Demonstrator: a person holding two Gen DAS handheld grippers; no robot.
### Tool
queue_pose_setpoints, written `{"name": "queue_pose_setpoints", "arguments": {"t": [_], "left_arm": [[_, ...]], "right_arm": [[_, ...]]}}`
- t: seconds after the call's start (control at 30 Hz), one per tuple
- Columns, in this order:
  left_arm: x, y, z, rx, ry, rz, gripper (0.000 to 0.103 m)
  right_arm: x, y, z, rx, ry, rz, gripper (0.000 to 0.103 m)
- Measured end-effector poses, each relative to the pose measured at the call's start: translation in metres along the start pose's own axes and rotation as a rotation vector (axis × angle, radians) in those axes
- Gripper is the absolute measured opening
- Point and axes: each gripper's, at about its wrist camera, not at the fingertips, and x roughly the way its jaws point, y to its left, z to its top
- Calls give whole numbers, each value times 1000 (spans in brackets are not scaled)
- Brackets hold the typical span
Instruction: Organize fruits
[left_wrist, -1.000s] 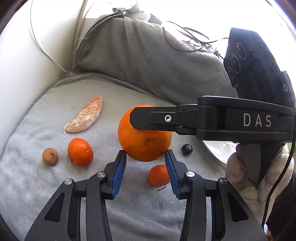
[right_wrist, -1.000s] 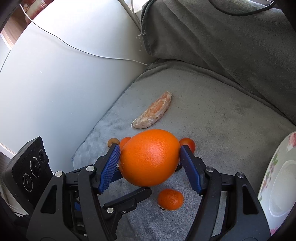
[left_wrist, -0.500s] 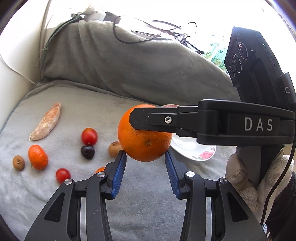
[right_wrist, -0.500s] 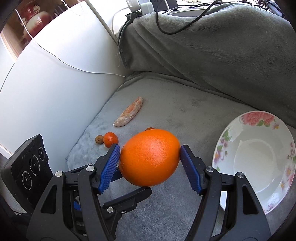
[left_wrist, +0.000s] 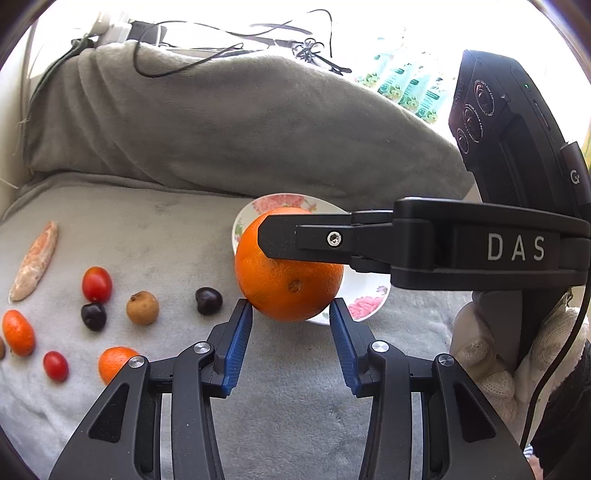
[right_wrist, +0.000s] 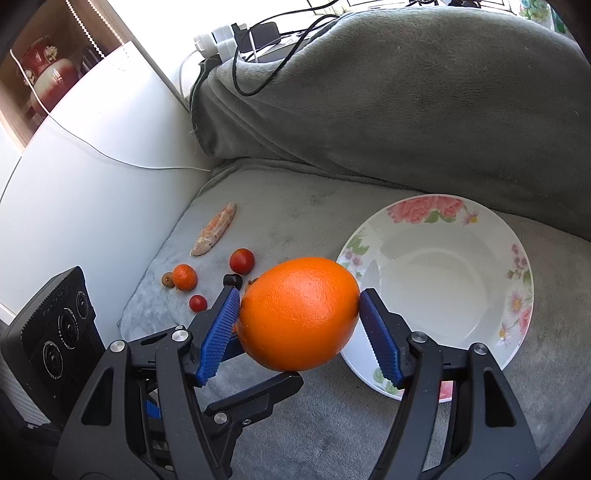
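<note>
My right gripper (right_wrist: 300, 319) is shut on a large orange (right_wrist: 299, 314) and holds it in the air beside the left rim of a white flowered plate (right_wrist: 517, 280). In the left wrist view the orange (left_wrist: 288, 288) hangs in front of the plate (left_wrist: 365, 306), gripped by the right gripper's black finger (left_wrist: 314, 240). My left gripper (left_wrist: 291, 345) is open and empty just below the orange. Small fruits lie on the grey cloth at the left: a cherry tomato (left_wrist: 96, 284), dark cherries (left_wrist: 209, 301), a longan (left_wrist: 142, 307), mandarins (left_wrist: 18, 332) and a peeled citrus segment (left_wrist: 35, 260).
A grey blanket-covered hump (right_wrist: 406, 96) rises behind the plate, with cables and a power strip (right_wrist: 236, 40) on top. A white wall panel (right_wrist: 92, 177) borders the cloth at the left. A gloved hand (left_wrist: 498, 369) holds the right gripper.
Both grippers moved right along the cloth, the right one carrying the orange. The plate has come into view and the small fruits have slid off to the left.
</note>
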Motion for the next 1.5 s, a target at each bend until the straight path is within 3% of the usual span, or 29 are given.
{"name": "queue_pose_setpoints", "arguments": {"t": [0.47,0.67,0.8,1.17,1.33,1.5], "left_arm": [[32,-17,1,34,69,-20,42],[30,-22,3,48,49,-23,42],[24,-19,1,44,45,-19,42],[6,-14,-1,60,20,-3,42],[-1,-9,0,63,3,11,43],[-12,-2,0,70,-14,40,51]], "right_arm": [[-4,-37,-4,84,-3,-14,70],[-22,-39,1,69,-69,-74,72],[-32,-39,3,66,-112,-121,79],[-38,-31,-3,24,-150,-193,81],[-40,-23,-5,10,-188,-196,81],[-41,-19,-5,21,-218,-174,83]]}}
